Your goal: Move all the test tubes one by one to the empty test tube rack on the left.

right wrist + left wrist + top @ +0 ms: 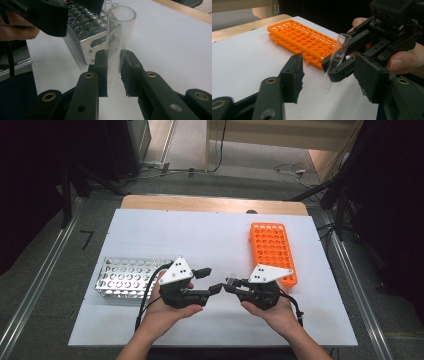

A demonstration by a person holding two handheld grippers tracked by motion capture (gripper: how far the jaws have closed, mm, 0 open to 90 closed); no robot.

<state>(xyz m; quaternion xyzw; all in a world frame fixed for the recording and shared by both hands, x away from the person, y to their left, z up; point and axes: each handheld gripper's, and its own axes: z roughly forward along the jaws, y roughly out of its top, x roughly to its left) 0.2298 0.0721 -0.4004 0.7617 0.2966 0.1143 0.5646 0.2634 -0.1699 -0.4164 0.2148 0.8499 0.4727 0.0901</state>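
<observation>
A clear glass test tube (120, 37) stands upright between the jaws of my right gripper (113, 60), which is shut on its lower half. In the high view the right gripper (229, 285) and the left gripper (212, 280) meet tip to tip near the table's front middle. In the left gripper view the same tube (335, 62) hangs tilted between my left gripper's (329, 72) own jaws, with a gap on each side of the glass. An orange tube rack (272, 252) lies at the right. A metal tube rack (122, 277) sits at the left.
The white board (200, 235) covers the table, with a wooden edge (215, 204) at the back. The metal rack (87, 32) holds a clear tube or two at its near corner. Dark stands and cables line both sides of the table.
</observation>
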